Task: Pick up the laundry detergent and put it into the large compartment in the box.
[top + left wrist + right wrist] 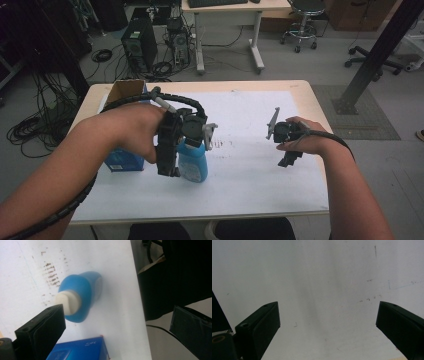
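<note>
Both grippers stand with their jaws spread wide and nothing between them. In the high view the left gripper (192,131) hangs directly over a blue bottle (193,162) that stands upright on the white sheet (260,175) covering the table, while the right gripper (286,137) is held well apart to the right, over bare sheet. Seen along the left gripper's own jaws, the blue bottle (81,298) is viewed from above, its white cap (68,302) just beside the tip of one jaw, with the other jaw far off to the side; the bottle is therefore not centred in the opening. A blue box (80,350) sits near the bottle, and in the high view that blue box (122,159) lies just to its left, partly under the person's left hand (135,132), with an open cardboard box (125,90) behind it. The work in hand looks like a reach for the bottle. The chief risk is that, with the cap so close to one jaw, a straight descent would bring that jaw down onto the cap or shoulder and tip the bottle over rather than straddle it. Closing off-centre could also push the bottle sideways against the blue box, or pinch only the narrow cap, giving a weak hold that might slip on lifting.
</note>
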The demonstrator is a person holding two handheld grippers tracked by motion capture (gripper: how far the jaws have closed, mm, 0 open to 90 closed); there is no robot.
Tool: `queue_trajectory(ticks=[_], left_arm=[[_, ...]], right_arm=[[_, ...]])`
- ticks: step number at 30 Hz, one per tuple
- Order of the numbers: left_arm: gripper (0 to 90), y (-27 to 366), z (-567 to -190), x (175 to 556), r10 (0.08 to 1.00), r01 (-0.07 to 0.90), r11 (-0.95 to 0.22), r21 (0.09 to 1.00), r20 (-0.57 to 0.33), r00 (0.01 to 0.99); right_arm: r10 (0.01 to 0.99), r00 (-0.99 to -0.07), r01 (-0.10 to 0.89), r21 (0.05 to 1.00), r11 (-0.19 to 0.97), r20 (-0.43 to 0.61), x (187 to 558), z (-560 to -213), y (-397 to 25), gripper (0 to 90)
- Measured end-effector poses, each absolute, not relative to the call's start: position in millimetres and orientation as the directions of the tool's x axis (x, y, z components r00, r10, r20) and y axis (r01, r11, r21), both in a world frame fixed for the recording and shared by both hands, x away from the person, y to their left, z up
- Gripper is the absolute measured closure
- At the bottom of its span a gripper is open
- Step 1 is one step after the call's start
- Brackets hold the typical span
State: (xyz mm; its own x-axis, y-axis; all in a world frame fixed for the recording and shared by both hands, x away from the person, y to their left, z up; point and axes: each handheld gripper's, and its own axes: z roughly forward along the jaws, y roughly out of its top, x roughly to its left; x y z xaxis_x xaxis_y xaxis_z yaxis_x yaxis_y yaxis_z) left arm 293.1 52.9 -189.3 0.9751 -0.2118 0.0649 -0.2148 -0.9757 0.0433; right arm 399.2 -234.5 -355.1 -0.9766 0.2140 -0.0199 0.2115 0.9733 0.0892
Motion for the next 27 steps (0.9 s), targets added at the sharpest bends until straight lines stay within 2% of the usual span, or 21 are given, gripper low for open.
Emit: queue_trajectory(ticks=[27], left_arm=[[0.4, 46, -176, 325, -0.228, -0.231, -0.972, 0.037, 0.082, 0.97]], right_arm=[[0.23, -0.973, 0.227, 0.09, 0.97, -0.019, 399, -356, -237, 5.2]])
